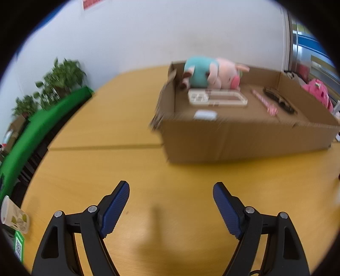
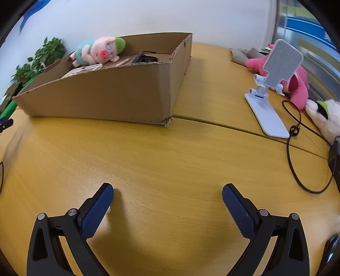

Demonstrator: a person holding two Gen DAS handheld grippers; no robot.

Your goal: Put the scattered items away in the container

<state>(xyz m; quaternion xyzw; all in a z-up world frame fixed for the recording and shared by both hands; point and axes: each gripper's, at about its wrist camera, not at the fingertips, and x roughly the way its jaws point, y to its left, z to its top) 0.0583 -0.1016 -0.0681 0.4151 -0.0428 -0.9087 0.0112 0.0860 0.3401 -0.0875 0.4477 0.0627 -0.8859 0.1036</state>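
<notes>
Yellow-wood counter [image 2: 170, 148] fills both views, w/ a seam running across it and a white wall behind. Nearest the cameras: left tool [image 1: 171, 187] spread wide, nothing btwn its blue pads, bare wood under it; right tool [image 2: 167, 189] spread wider still, also empty, hanging over bare wood.

Left edge of left view: paper cup [image 1: 13, 216] lying on its side, and by it a green tag w/ a QR code [image 1: 19, 247], too small to read.

Mid-distance: low cardboard box [image 2: 102, 99] open at top, sitting on the counter. In it: pig plush toy [image 2: 99, 52] w/ teal shirt & green cap at the far side, a beige compartment tray [image 1: 216, 97] just in front of it, a small white item [image 1: 206, 114] near the front wall, a pink striped stick [image 1: 264, 102] and a dark item [image 1: 278, 99], too blurred to name, on the right.

Right of box, well apart: white phone stand [image 2: 269, 89] upright on the counter, black cable [image 2: 297, 148] looping beside its base. Behind the stand a pink plush toy [image 2: 297, 85], next to it a white fluffy toy [image 2: 327, 116], both outside the box.

Far back left: green plants [image 1: 61, 78] vs the wall, green board [image 1: 42, 123] below them. Red label [image 1: 91, 3] high on wall, writing not legible. Blue-banded glass panel [image 2: 306, 23] far right.
</notes>
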